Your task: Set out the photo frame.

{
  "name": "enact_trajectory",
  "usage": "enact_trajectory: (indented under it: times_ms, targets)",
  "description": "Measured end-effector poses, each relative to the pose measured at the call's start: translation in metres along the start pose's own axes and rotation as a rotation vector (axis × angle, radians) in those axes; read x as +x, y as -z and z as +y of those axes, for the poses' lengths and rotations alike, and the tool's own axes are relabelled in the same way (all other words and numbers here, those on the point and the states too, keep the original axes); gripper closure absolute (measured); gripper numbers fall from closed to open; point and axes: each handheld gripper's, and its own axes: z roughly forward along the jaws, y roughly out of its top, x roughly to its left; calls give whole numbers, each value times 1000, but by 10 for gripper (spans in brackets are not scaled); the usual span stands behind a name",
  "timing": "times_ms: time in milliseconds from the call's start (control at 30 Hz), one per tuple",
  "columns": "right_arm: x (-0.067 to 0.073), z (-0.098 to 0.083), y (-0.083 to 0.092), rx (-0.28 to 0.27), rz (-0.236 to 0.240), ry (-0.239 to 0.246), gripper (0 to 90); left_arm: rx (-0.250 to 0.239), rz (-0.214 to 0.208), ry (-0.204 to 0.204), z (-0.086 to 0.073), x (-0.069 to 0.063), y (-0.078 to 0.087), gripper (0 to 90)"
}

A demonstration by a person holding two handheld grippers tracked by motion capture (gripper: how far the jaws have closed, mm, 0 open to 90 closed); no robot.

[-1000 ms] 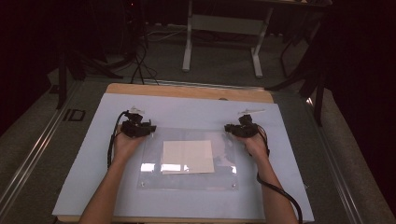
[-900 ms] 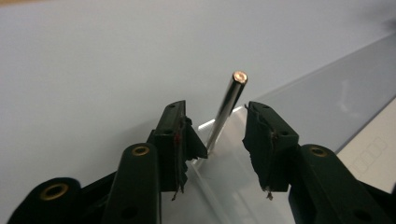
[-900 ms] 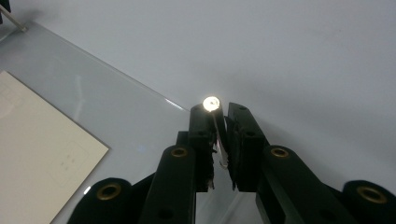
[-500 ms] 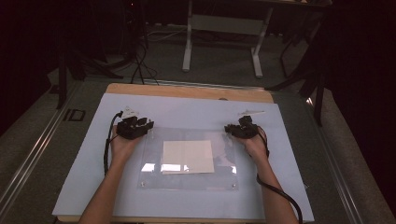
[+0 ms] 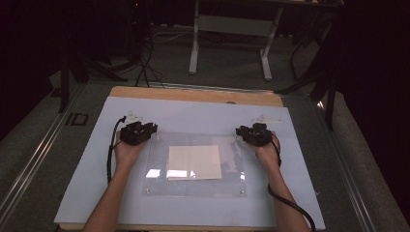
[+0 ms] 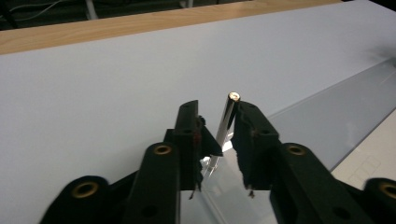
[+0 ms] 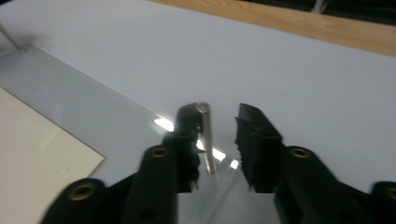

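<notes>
High view: clear acrylic sheet [image 5: 193,181] flat on pale blue mat [image 5: 87,193], cream paper [image 5: 194,162] beneath its middle; wooden table edge [image 5: 193,94] beyond the mat. L. gripper [image 5: 139,132] at far-left corner of sheet, r. gripper [image 5: 254,134] at far-right corner — one hand behind each, forearms entering from bottom edge.

L. gripper view: upright metal pin [image 6: 225,126] at sheet corner, standing between the two black jaws. Pin right against the jaw on the view's right, clear gap to the jaw on the left; jaws apart, just been closing in, no clamp on pin yet.

R. gripper view: second metal pin [image 7: 206,137] upright at corner of sheet [image 7: 93,112], between the jaws. Pin just beside — perhaps touching — the jaw on the view's left, wide gap to the other; jaws apart, just been narrowing, pin not clamped. Paper [image 7: 32,154] at lower left of this view, under the sheet. Another pin [image 7: 11,38], small and blurred, at far corner, top left.
</notes>
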Motion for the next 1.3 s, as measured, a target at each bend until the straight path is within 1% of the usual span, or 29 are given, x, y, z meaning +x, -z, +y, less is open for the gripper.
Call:
enact_trajectory:
  times_ms: [67, 100, 167, 200, 233, 267, 400, 467, 567, 633, 700, 833, 933, 1000, 1133, 1267, 1300]
  targets:
    - [3, 1, -1, -5, -13, 19, 764, -2, 0, -1, 0, -1, -1, 742]
    - [4, 1, -1, -7, -15, 19, 784, -2, 0, -2, 0, -1, -1, 756]
    - [6, 2, -2, -9, -18, 23, 810, -3, -1, -5, 0, -2, -2, 758]
    - [6, 2, -2, -9, -18, 23, 810, -3, -1, -5, 0, -2, -2, 754]
    - [7, 3, -3, -10, -18, 24, 827, -8, 8, -12, 0, -3, -3, 754]
    - [8, 3, -3, -10, -24, 21, 835, -6, 9, -13, 0, -3, -4, 724]
    - [8, 2, -3, -11, -22, 21, 839, -5, 6, -12, -1, -3, -6, 726]
    - [7, 2, -3, -12, -20, 17, 839, 0, 11, -20, -1, -4, -7, 736]
    - [7, 2, -4, -13, -16, 12, 839, -18, 15, -7, -1, -4, -7, 754]
    - [6, 2, -4, -14, -13, 9, 838, -26, 10, -2, 0, -4, -7, 766]
    - [6, 1, -4, -16, -11, 5, 838, -25, 9, -5, 0, -5, -8, 781]
    - [5, 1, -4, -20, -7, -3, 837, -32, 5, 6, 0, -5, -10, 810]
    - [5, 1, -4, -20, -6, -9, 837, -40, 6, 13, 1, -6, -11, 808]
    - [5, 0, -4, -21, -4, -11, 837, -43, 9, 10, 1, -6, -12, 807]
    - [5, 0, -4, -21, -4, -14, 837, -48, -4, 22, 0, -4, -13, 825]
    - [5, 1, -4, -19, -5, -20, 837, -39, -2, 24, 1, -4, -13, 837]
    - [5, 1, -4, -17, -3, -24, 837, -24, -17, 33, 2, -1, -13, 837]
